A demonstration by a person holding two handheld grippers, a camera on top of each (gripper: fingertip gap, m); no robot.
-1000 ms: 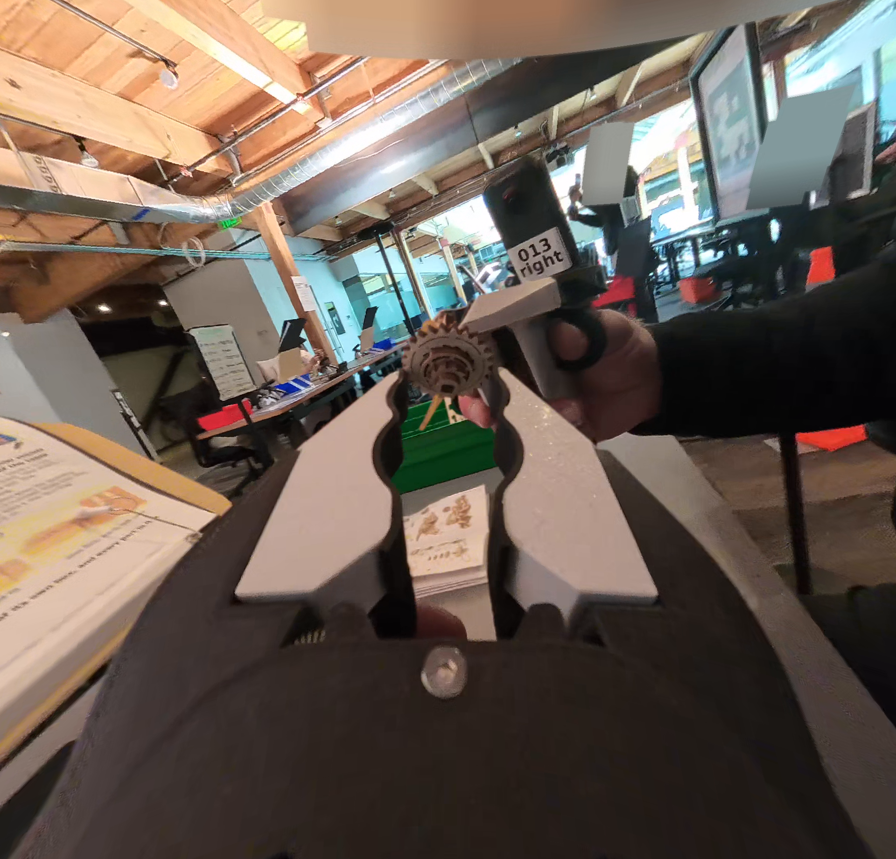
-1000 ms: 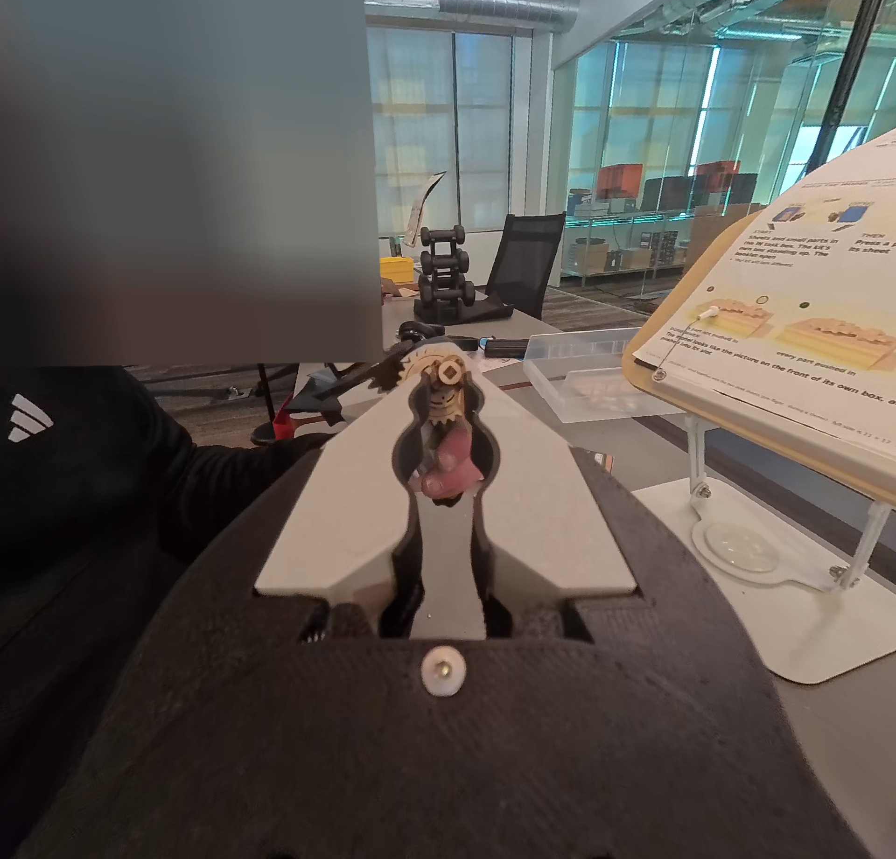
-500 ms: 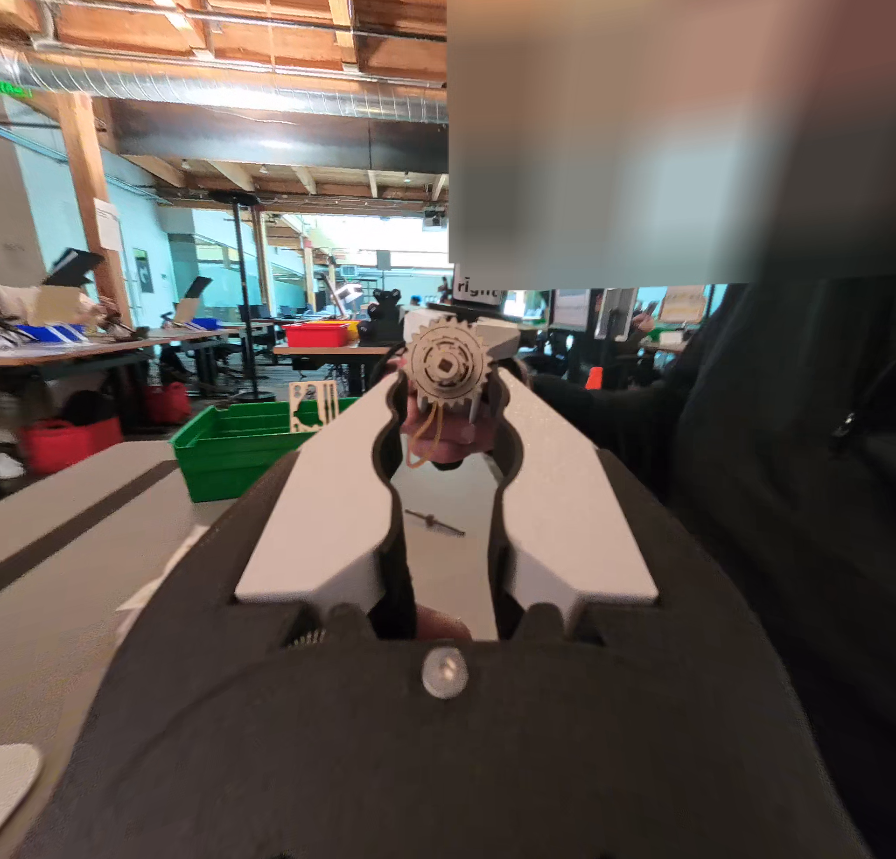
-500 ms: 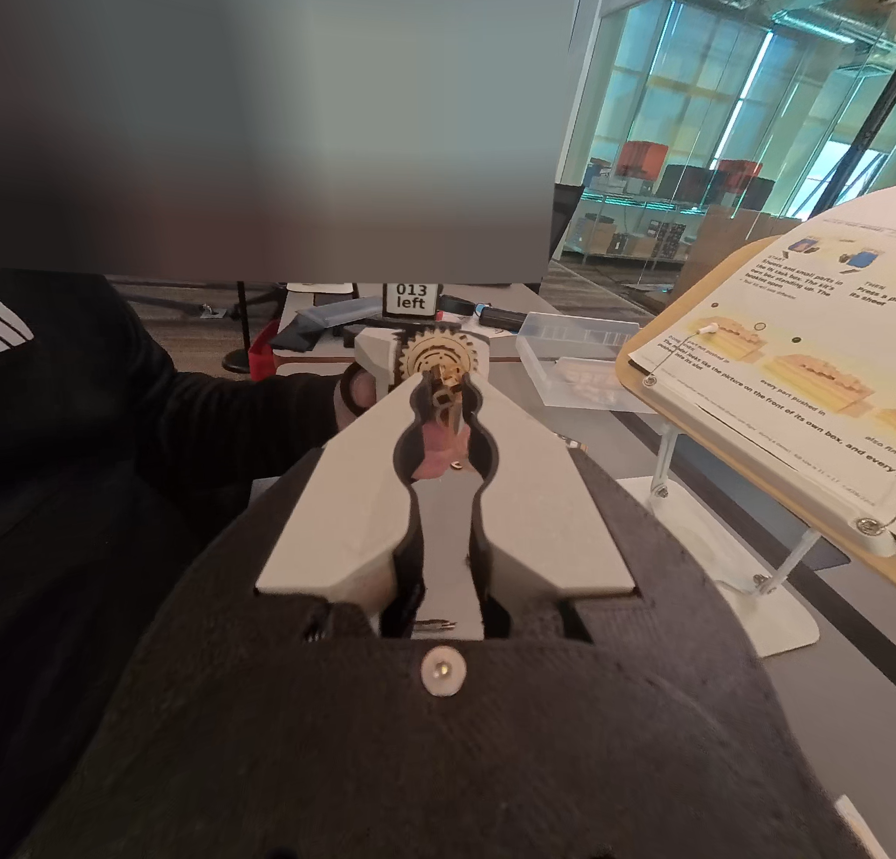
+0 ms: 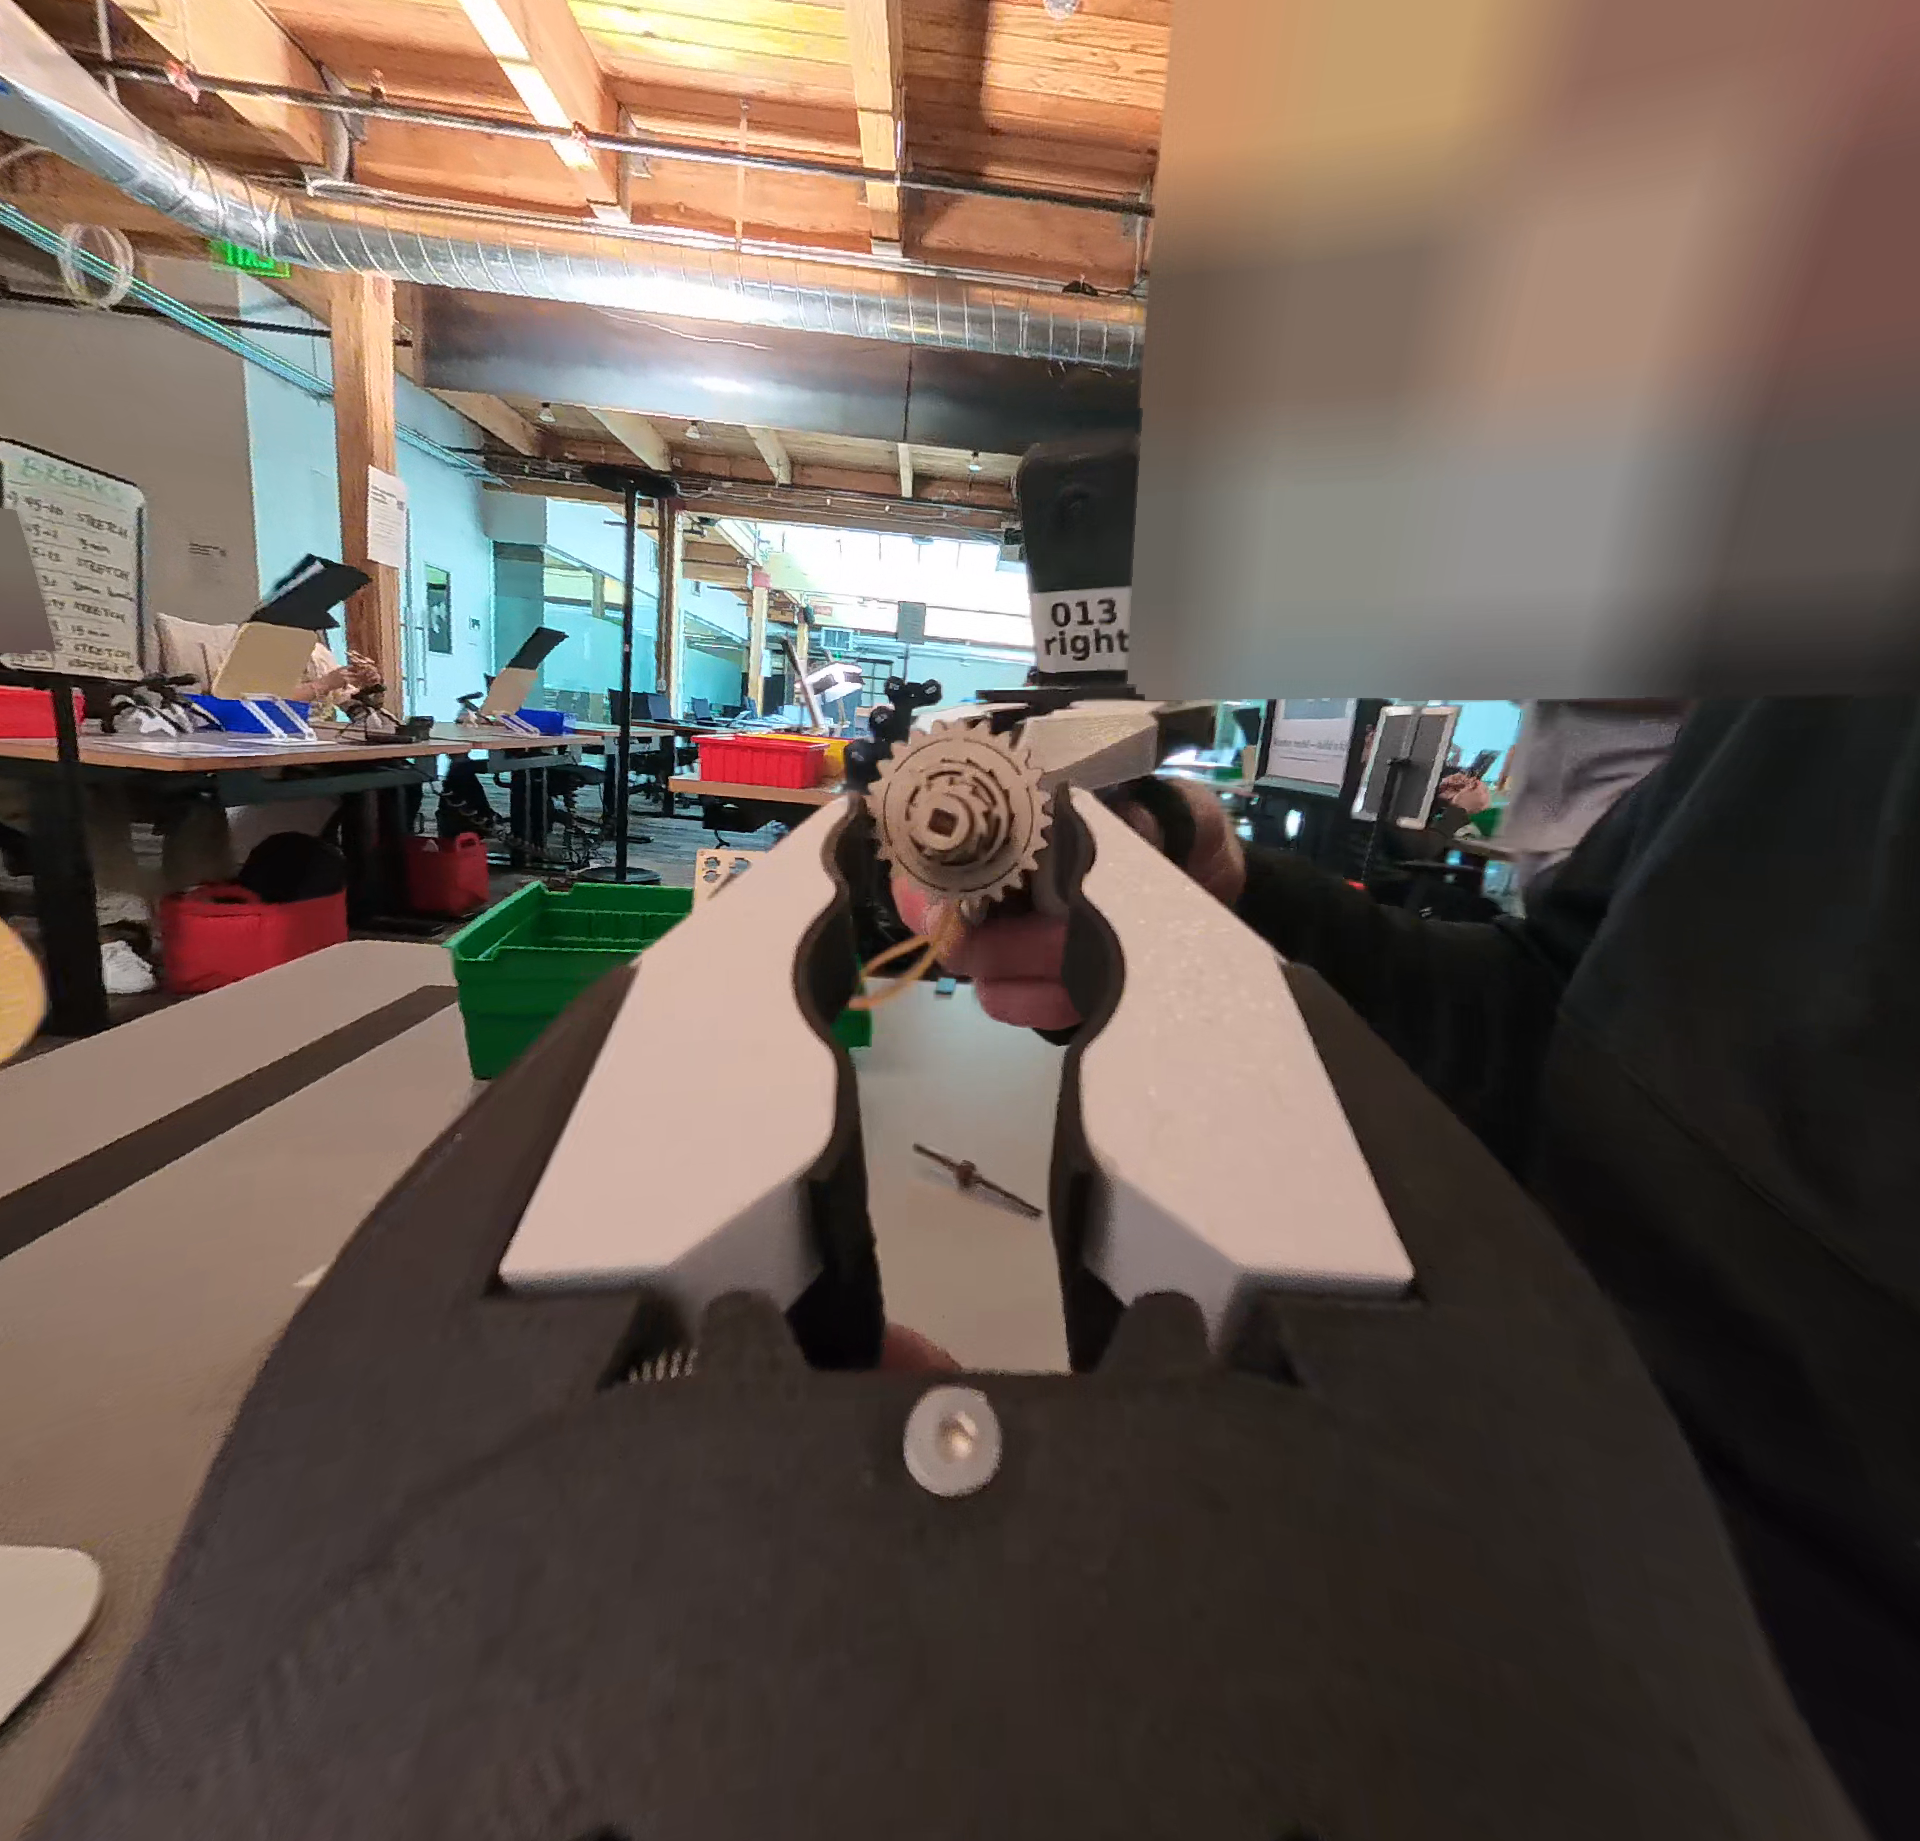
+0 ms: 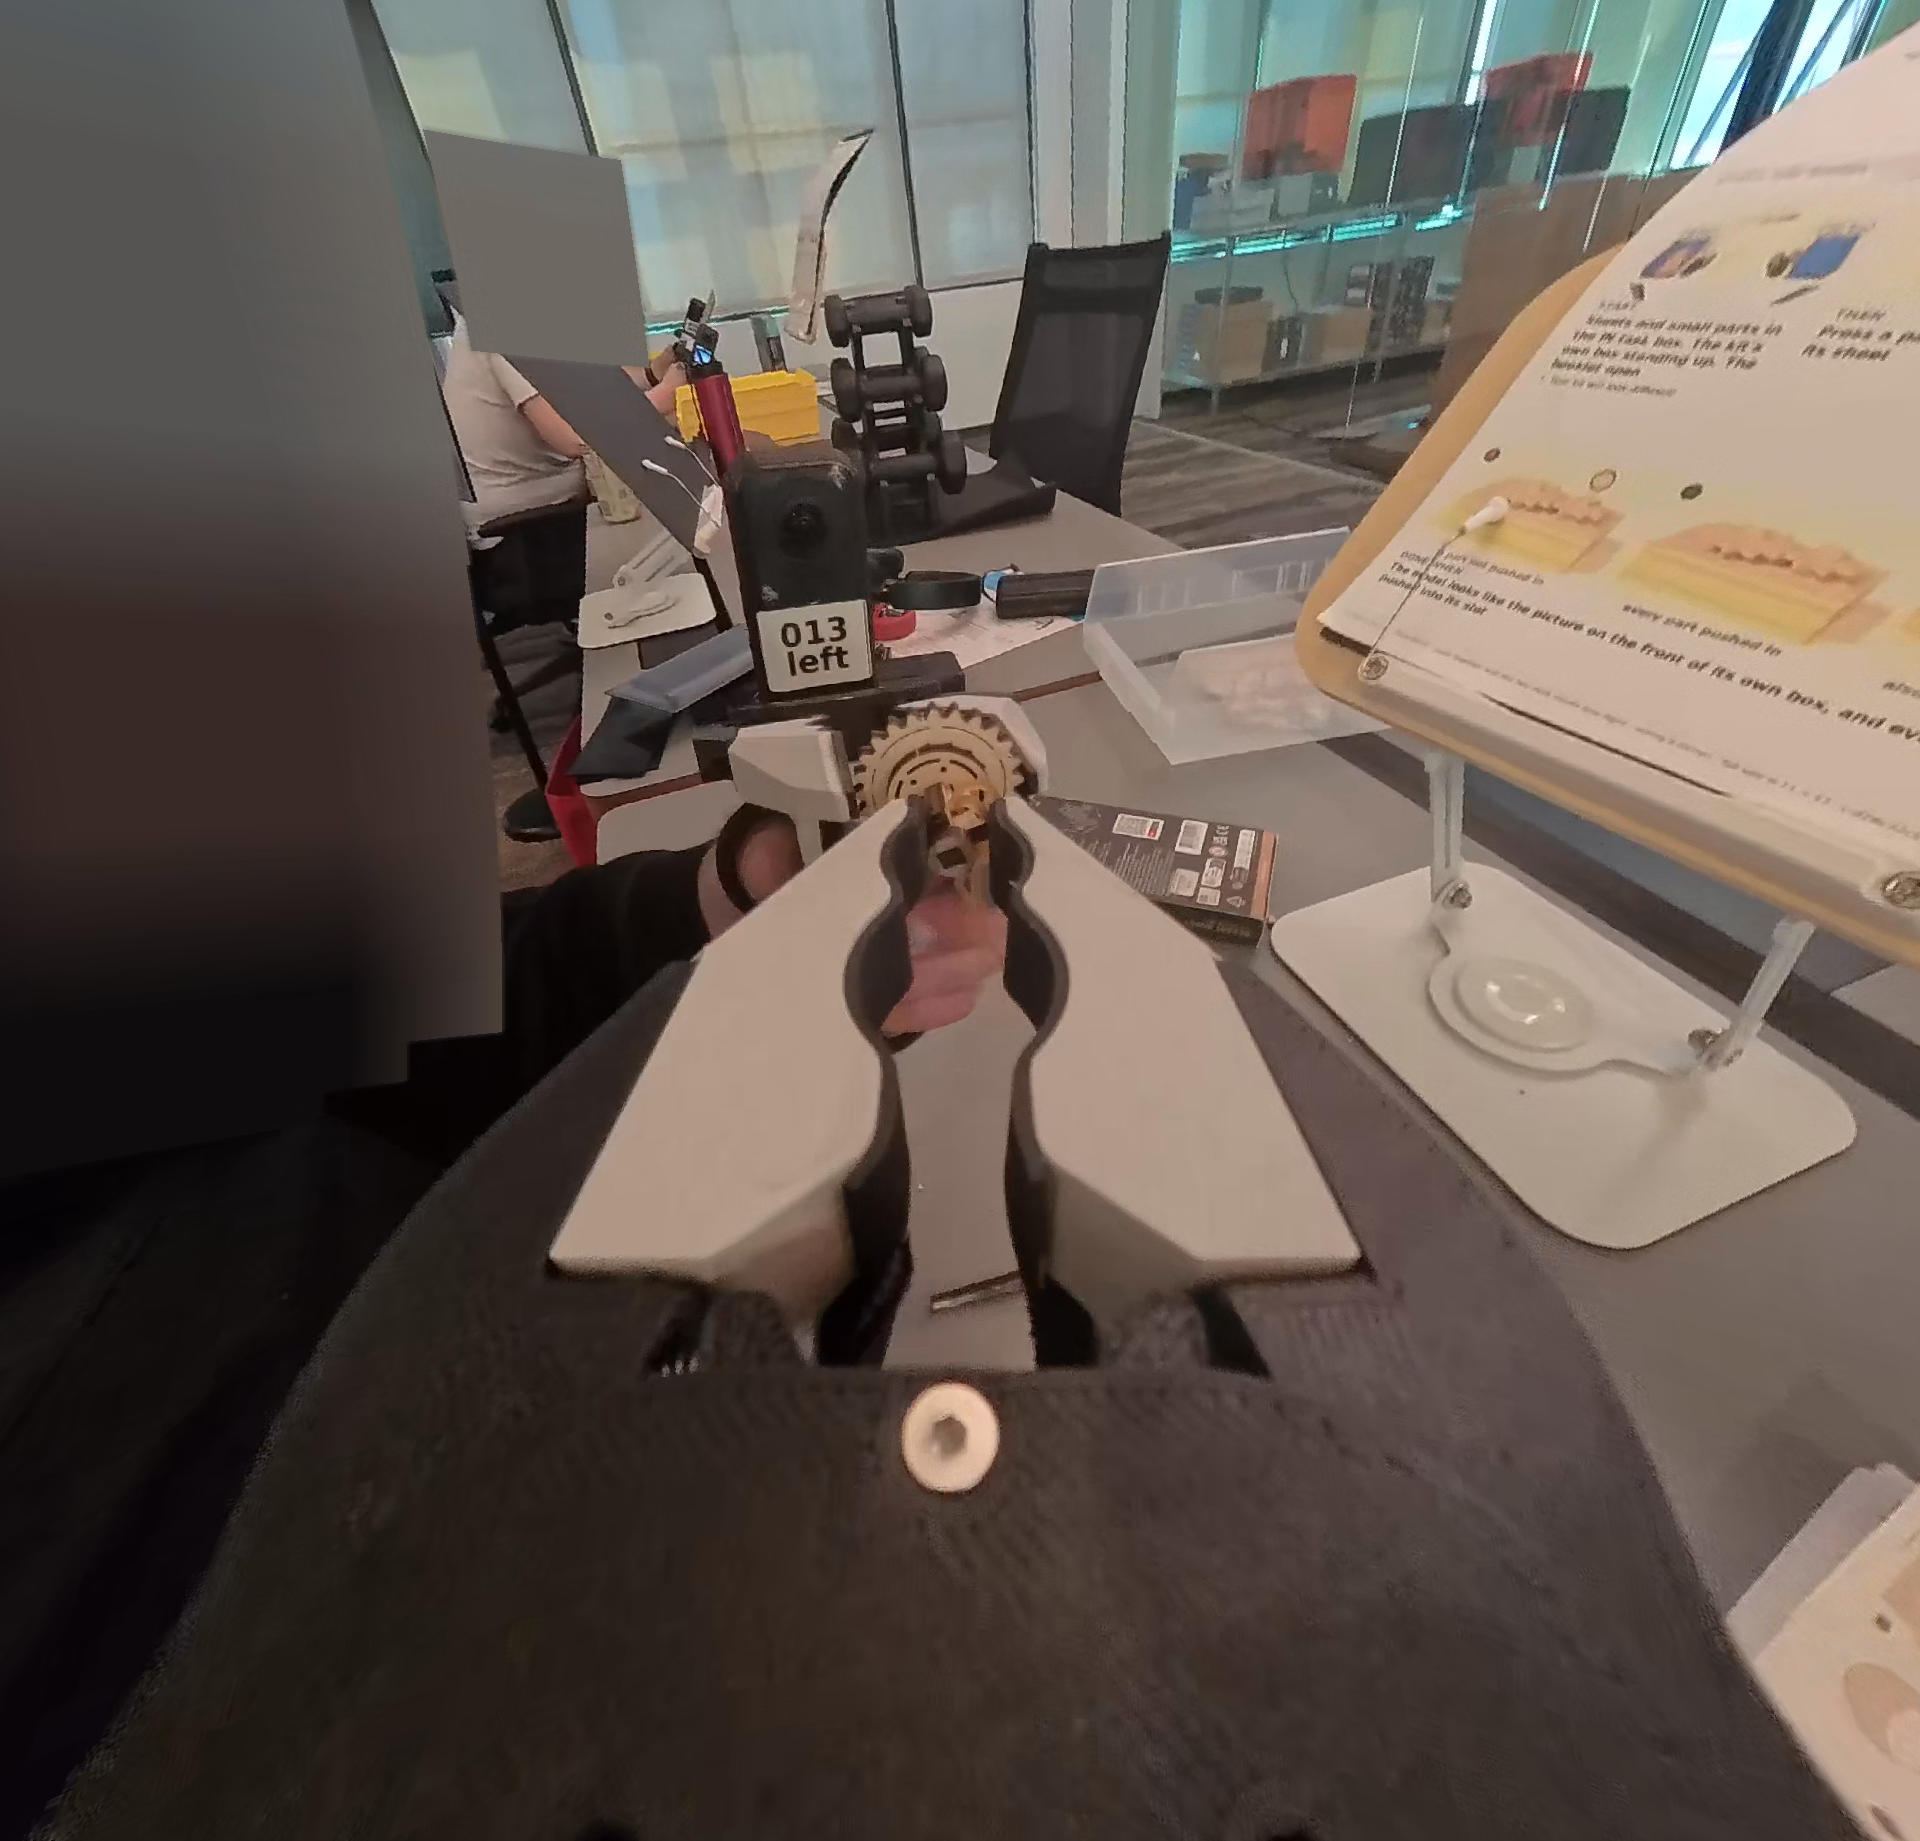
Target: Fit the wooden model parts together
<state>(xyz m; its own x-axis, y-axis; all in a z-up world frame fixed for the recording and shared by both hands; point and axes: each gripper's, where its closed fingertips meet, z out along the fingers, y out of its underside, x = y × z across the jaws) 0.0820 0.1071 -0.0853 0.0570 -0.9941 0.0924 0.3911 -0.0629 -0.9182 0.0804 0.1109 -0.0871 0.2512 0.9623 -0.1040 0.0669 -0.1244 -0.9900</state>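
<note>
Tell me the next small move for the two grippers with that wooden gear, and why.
Probably ease the right gripper straight forward, seating its small wooden piece in the gear's square centre hole. The left gripper clamps the wooden gear face-on, and the piece already sits at the hub.

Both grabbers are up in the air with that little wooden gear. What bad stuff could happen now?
1. The wooden gear sits in the left gripper high over the table; a slip could drop it.
2. The right gripper pinches a small wooden piece at the gear's hub; a crooked push might snap it.
3. A loose rubber band dangles below and could snag.
</note>
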